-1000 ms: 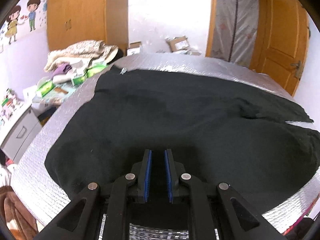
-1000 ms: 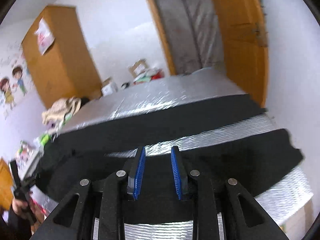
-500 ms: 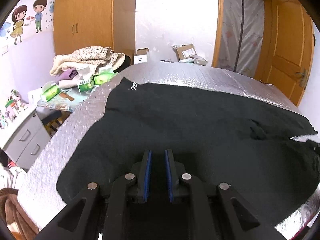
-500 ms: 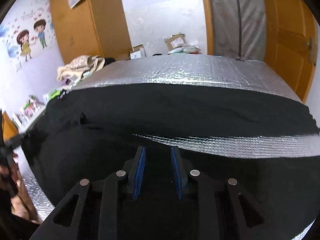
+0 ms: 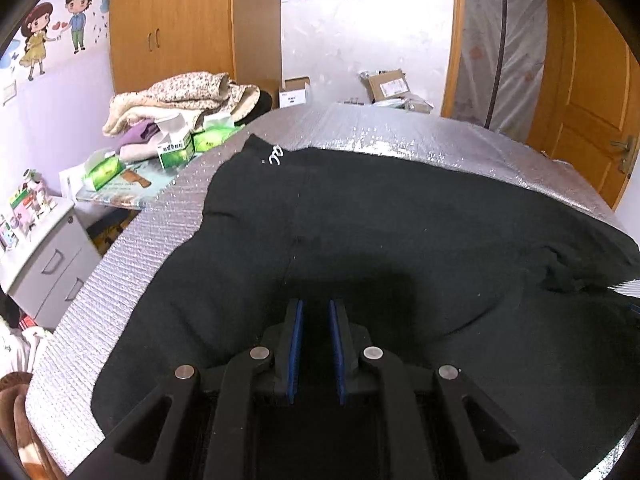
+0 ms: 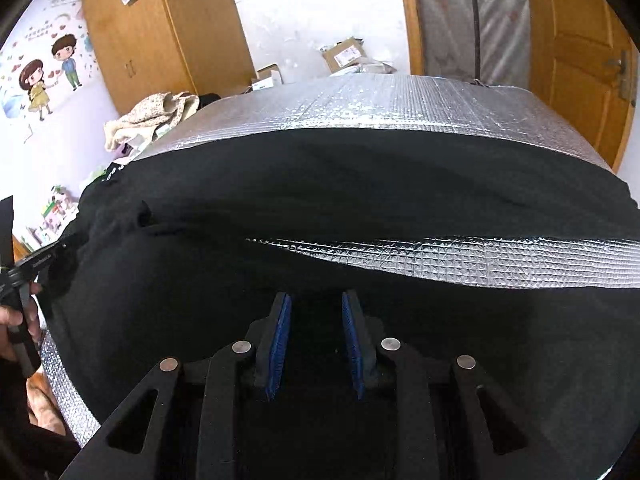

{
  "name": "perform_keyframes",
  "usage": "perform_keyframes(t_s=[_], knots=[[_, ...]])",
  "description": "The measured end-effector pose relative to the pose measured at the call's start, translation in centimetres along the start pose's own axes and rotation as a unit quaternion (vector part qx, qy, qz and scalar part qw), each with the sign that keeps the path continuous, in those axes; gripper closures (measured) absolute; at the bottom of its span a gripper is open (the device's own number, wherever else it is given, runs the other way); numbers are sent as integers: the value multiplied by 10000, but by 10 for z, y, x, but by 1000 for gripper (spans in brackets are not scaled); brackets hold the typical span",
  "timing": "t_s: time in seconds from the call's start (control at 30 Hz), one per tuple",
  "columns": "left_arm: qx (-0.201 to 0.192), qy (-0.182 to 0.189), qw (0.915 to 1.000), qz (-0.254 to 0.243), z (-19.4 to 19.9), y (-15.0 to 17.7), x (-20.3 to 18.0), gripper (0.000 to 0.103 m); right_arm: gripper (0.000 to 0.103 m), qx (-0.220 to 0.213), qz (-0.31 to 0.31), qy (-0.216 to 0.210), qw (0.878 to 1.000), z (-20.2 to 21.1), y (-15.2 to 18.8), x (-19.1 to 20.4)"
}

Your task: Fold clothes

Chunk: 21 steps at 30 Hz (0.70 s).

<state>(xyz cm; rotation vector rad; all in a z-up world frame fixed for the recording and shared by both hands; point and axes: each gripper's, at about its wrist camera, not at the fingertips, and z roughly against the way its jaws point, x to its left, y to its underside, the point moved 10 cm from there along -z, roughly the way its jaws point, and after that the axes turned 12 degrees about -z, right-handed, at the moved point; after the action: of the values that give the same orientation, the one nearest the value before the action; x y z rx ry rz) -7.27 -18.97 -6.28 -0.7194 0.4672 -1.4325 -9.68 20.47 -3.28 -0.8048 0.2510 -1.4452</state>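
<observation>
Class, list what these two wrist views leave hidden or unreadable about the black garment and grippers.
- Garment: near hem hidden behind left gripper; right end cut off by the frame.
- Right gripper: black on black, any pinch unclear.
- White mark: too small to read.

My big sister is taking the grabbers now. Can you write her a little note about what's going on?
Left gripper: jaws slightly apart, over the black trousers, gripping nothing visible.
Right gripper: open, over the near leg, empty.
The trousers lie spread on the silver mat, waist to the left, a strip of mat showing between the legs.
Done: laid out flat.
Left: no fold made yet.
</observation>
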Motion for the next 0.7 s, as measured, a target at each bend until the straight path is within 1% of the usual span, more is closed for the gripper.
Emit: perform_keyframes(t_s=[0.13, 0.47, 0.63, 0.7], knots=[[43, -79, 9999, -82, -1, 1, -3, 89, 75, 7, 35, 29, 10000, -3, -2, 3], [82, -86, 9999, -124, -4, 1, -2, 88, 75, 3, 145, 151, 9998, -4, -2, 5], [-4, 101, 9999, 54, -2, 1, 1, 88, 73, 129, 201, 223, 9995, -5, -4, 10], [-64, 139, 9997, 180, 1, 0, 6, 88, 72, 147, 150, 110, 9997, -6, -10, 17]])
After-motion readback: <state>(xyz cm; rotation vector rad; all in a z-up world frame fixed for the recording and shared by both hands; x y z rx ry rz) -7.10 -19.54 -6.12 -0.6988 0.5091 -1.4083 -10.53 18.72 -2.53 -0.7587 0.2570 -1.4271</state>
